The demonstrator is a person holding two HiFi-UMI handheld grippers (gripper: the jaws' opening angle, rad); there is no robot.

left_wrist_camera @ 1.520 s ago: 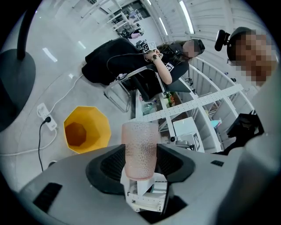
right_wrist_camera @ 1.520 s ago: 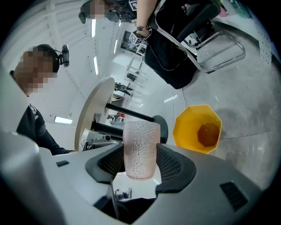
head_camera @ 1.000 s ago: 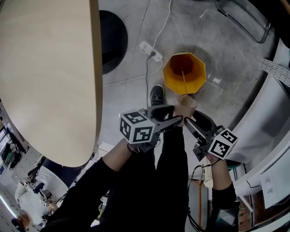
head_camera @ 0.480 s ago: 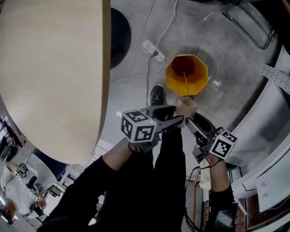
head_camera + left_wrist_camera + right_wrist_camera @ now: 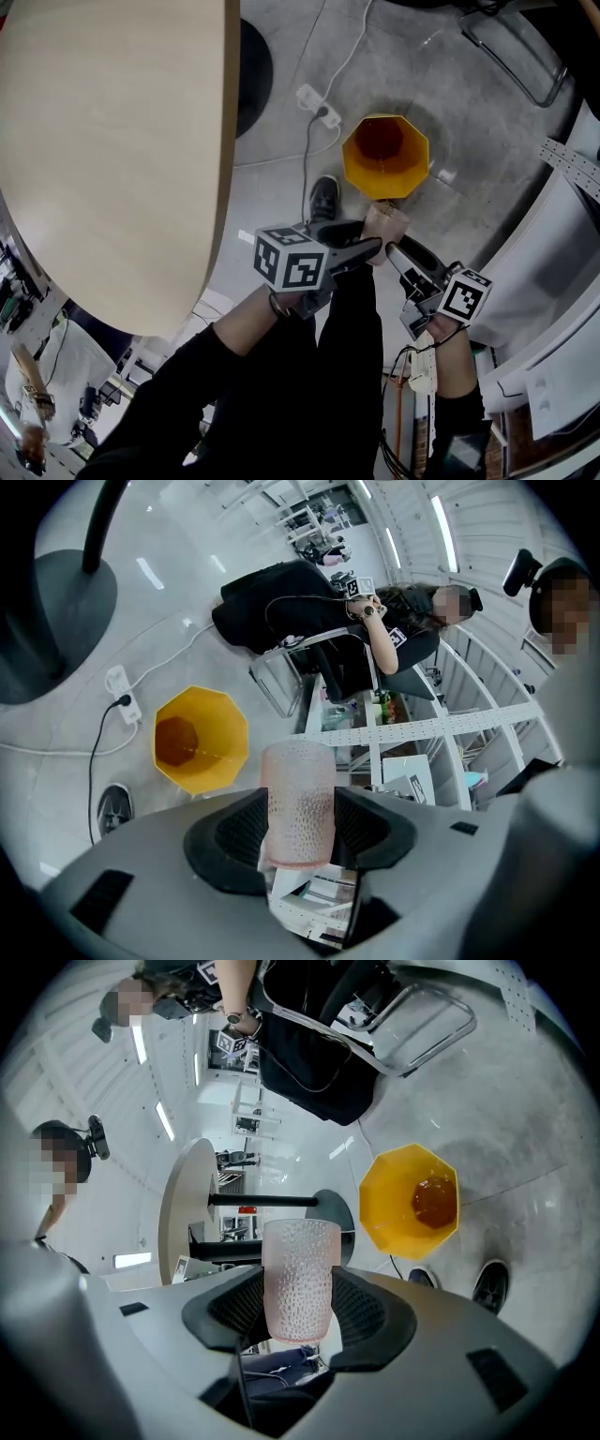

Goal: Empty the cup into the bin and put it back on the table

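Cup (image 5: 384,221), clamped by both left gripper (image 5: 367,248) and right gripper (image 5: 397,253) over the bin (image 5: 413,167) (brown liquid inside), looks emptied; the return to the tabletop (image 5: 112,141) is left.

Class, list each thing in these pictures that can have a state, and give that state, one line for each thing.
cup: clamped between both tools, no liquid visible inside.
bin: open, brown liquid at the bottom.
left tool: shut on the cup.
right tool: shut on the cup.
power strip: one plug inserted.
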